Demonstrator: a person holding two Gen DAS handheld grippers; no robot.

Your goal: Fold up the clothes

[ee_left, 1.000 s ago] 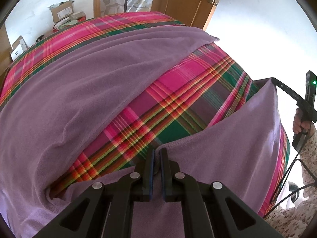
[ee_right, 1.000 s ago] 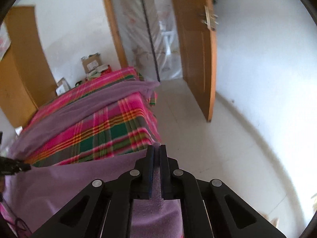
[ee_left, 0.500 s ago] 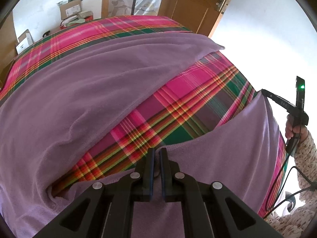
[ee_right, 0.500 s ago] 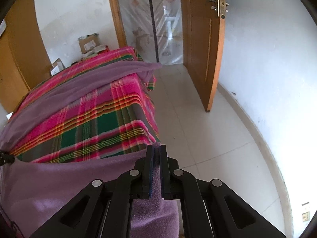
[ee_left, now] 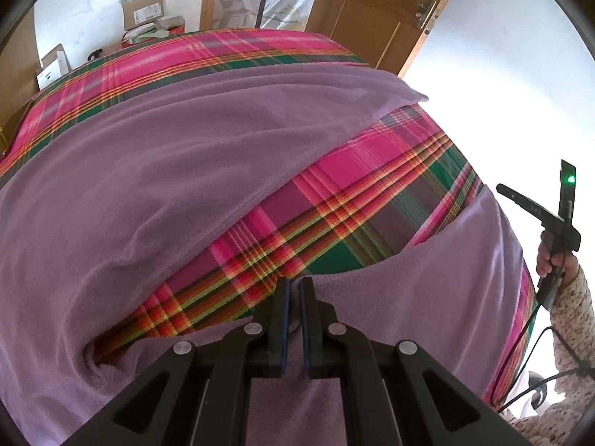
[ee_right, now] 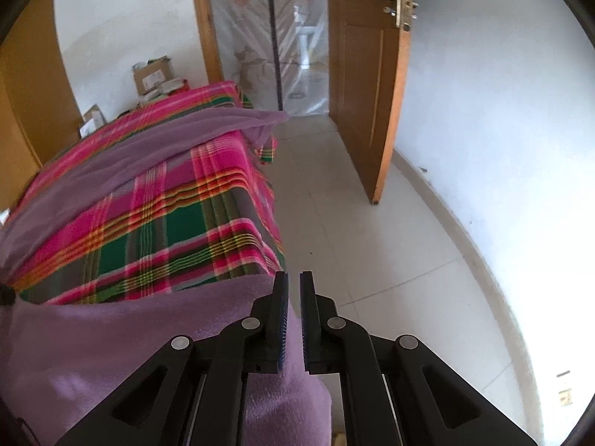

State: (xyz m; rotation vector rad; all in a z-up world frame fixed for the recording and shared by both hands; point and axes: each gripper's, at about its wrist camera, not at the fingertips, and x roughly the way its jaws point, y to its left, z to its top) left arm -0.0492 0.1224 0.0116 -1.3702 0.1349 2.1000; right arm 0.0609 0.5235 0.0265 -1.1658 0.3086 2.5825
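Our left tongs (ee_left: 292, 286) pinch the near hem of a large purple fleece cloth (ee_left: 156, 171), their blue-padded jaws nearly closed on the fabric between them. Our right tongs (ee_right: 293, 282) hold the same hem further along at its corner, the jaws narrow with the fleece (ee_right: 111, 342) bunched against and beneath them, though at the very tips we see floor through the slit. In the left wrist view the right tongs (ee_left: 535, 208) appear at the far right edge, gripped by a hand (ee_left: 550, 256) in a floral-patterned sleeve (ee_left: 572, 308), a green light glowing on the device. Between the two grips the lifted edge hangs in a taut band above a bed covered in a pink, green and orange plaid sheet (ee_left: 334, 215). The rest of the purple cloth lies spread across the bed's far half, one corner drooping over the bed's end. Beyond the bed stand cardboard boxes (ee_left: 143, 9) against a white wall, an open brown wooden door (ee_right: 366, 85), and pale floor tiles (ee_right: 372, 252).
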